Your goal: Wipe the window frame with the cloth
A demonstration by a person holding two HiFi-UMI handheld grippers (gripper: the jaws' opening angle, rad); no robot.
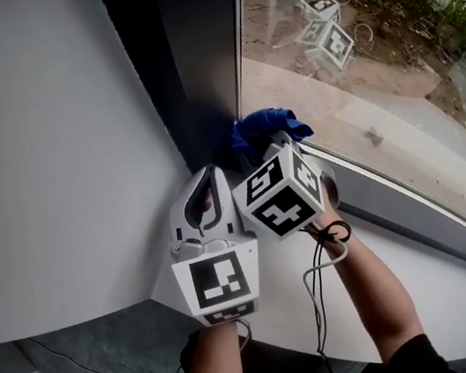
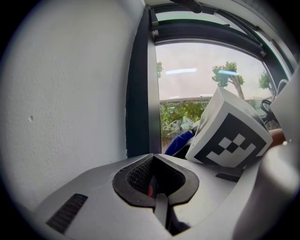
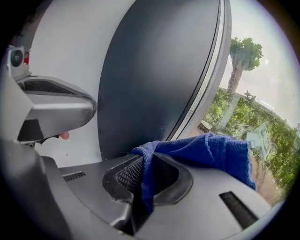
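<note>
The blue cloth (image 1: pixel 265 127) was bunched at the foot of the dark window frame (image 1: pixel 192 54), in the corner where it met the glass (image 1: pixel 370 50). The right gripper (image 1: pixel 273 142) had its jaws clamped on a fold of it. Just beside it, the left gripper (image 1: pixel 206 179) hung over the white sill (image 1: pixel 428 281), jaws pressed together on nothing, close to the white wall (image 1: pixel 40 153).

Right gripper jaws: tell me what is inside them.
A fold of the blue cloth is pinched between the jaws of the right gripper, the rest bunched over its right jaw. How deep the fold reaches is covered by the jaws.
</note>
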